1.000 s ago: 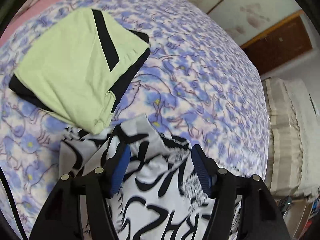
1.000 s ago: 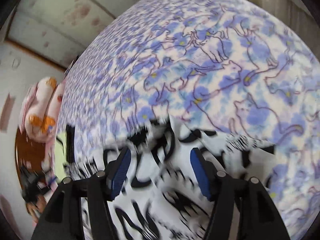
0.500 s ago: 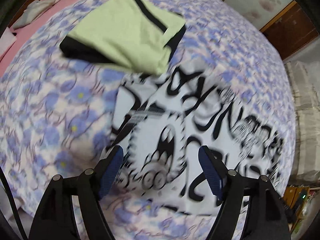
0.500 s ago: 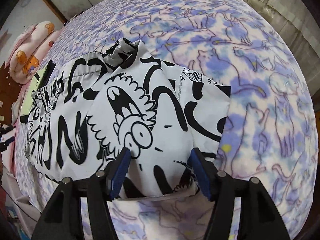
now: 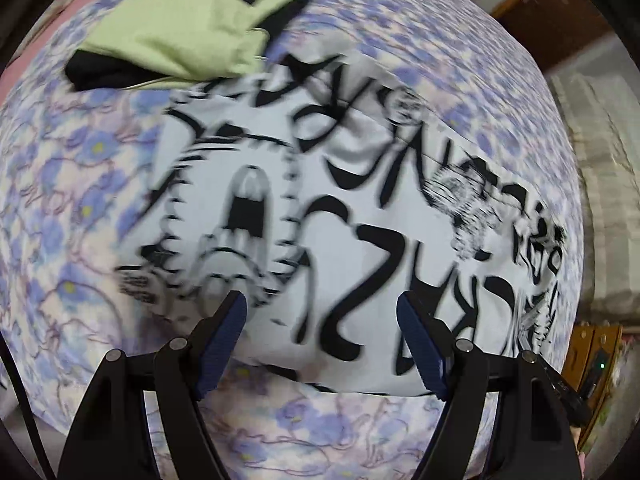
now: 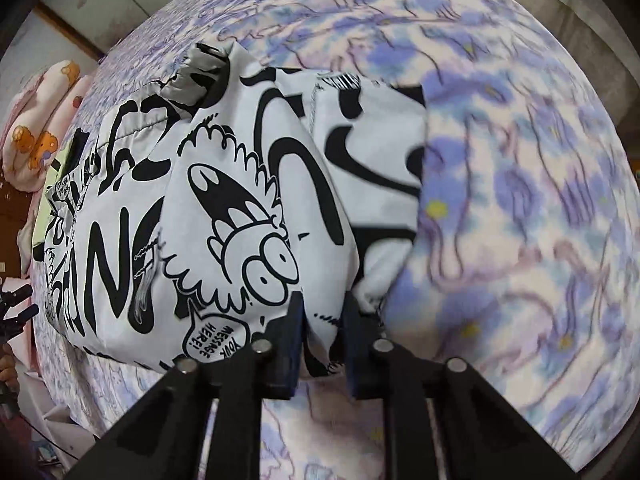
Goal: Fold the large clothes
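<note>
**Near-edge grasp on printed garment, fold in progress**

The black-and-white printed garment (image 6: 224, 208) lies partly folded on the bed (image 6: 520, 200), just beside a folded green garment (image 5: 192, 20). The right gripper (image 6: 323, 322) has just been closing, its fingers (image 6: 294, 320) nearly together and pinching the near edge. The left gripper (image 5: 320, 316) stands wide, nothing held, cloth below. Judged next: left fingers closed on the edge, then both lifted across.

White garment (image 6: 224, 208) printed with black cartoon lettering and faces; lime-green folded garment (image 5: 192, 20) with black trim; bed cover (image 6: 520, 208) pale pink with blue-violet flowers and cats
</note>
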### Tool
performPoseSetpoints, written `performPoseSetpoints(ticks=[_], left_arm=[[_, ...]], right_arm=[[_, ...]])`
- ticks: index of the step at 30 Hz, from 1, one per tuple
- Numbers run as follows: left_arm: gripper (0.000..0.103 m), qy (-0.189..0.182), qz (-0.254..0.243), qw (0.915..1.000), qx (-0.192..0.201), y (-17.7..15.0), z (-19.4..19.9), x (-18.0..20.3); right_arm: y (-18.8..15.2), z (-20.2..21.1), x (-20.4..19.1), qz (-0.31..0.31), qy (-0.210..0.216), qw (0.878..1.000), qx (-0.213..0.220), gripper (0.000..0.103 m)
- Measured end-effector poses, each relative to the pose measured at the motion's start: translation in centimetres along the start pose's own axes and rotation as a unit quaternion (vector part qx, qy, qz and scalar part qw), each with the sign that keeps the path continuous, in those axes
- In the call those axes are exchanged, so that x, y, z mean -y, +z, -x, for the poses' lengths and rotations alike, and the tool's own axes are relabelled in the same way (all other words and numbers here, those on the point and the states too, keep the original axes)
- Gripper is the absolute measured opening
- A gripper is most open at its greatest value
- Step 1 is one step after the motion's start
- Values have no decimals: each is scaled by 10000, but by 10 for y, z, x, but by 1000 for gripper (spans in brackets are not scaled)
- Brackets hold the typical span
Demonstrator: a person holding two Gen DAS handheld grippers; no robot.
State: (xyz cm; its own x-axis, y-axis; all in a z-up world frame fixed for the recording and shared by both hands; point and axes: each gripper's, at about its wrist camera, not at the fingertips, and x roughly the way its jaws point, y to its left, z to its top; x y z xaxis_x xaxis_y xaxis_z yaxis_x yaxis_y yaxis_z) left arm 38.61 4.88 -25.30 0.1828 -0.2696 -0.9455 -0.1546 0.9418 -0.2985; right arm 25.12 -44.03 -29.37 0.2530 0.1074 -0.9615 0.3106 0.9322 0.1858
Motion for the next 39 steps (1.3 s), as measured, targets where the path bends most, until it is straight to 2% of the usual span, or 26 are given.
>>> performPoseSetpoints(ticks=[5,10,13,15,18,19,20,21,22,23,27,31,32,33,34,35,36,39], left_arm=[[76,-62,-318,9992,-235,-5,-11,27],[76,40,-571,9980,-285,-14,-19,45],[74,4,-779,9968,-194,-22,-17,59],[73,-17,-974,9952,-100,-29,-13,70],[69,-53,-1117,9936,-157,-33,-12,82],[66,-121,-1152,9931,-165,-36,-10,85],[66,-176,-1172,9928,-170,-37,-9,88],[66,-217,-1193,9925,-168,-39,-8,92],[66,-263,-1215,9921,-148,-42,-5,96],[66,-316,-1230,9918,-128,-45,-4,100],[62,-511,-1404,9887,-151,-55,-4,118],[40,-697,-1529,9849,-411,-60,-18,133],[37,-743,-1496,9848,-475,-60,-22,135],[35,-796,-1455,9847,-541,-60,-26,135],[27,-860,-1419,9843,-599,-60,-30,136],[19,-904,-1393,9839,-663,-61,-35,136],[16,-918,-1378,9836,-720,-61,-39,136],[12,-899,-1276,9841,-848,-61,-55,136]], right_arm=[[-20,-8,13,-263,51,9996,-51,12],[-19,-21,9,35,-77,10000,10,14],[-18,-11,4,91,-118,9997,173,15],[-21,4,-3,56,-231,9989,409,18],[-30,30,-16,82,-414,9961,781,19],[-33,38,-22,120,-381,9949,921,21],[-35,47,-30,171,-374,9936,1052,28],[-37,53,-35,215,-373,9925,1147,40],[-40,60,-44,256,-346,9914,1237,46],[-43,65,-54,289,-237,9906,1316,50],[-47,64,-93,452,466,9903,1226,50],[-51,46,-137,694,1025,9854,1168,50],[-52,41,-148,784,1106,9843,1126,49],[-52,37,-157,871,1161,9832,1108,41],[-53,34,-165,960,1203,9818,1112,35],[-53,29,-172,1060,1215,9808,1100,24],[-52,24,-178,1149,1225,9800,1067,15],[-48,5,-190,1321,1388,9773,904,2]])
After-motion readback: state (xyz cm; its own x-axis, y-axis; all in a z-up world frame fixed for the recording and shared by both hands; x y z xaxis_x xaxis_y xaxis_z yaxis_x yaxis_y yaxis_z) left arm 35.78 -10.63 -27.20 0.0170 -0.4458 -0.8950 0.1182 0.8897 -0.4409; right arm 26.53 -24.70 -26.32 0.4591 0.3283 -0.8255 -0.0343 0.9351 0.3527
